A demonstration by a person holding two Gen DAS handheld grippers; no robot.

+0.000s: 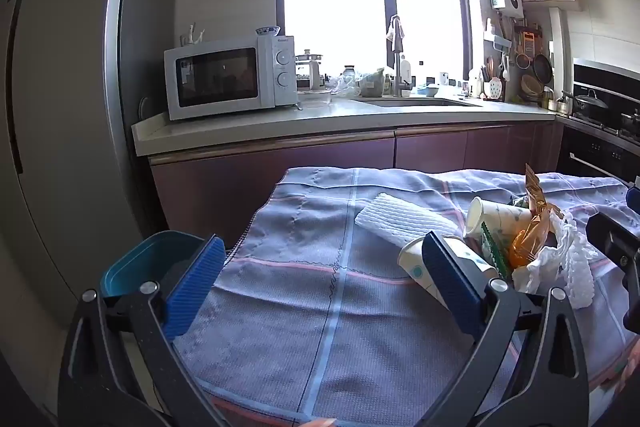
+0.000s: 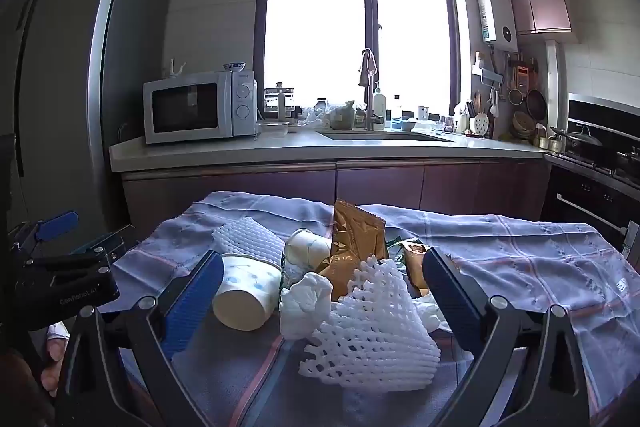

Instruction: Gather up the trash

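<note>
On checked woven cloth, foam netting, paper cups, both hand-held grippers wide, empty.

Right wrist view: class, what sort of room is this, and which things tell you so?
A home kitchen, most likely: a microwave stands on the counter, a sink with a tap sits under the window, and a stove with a pan is at right.
</note>
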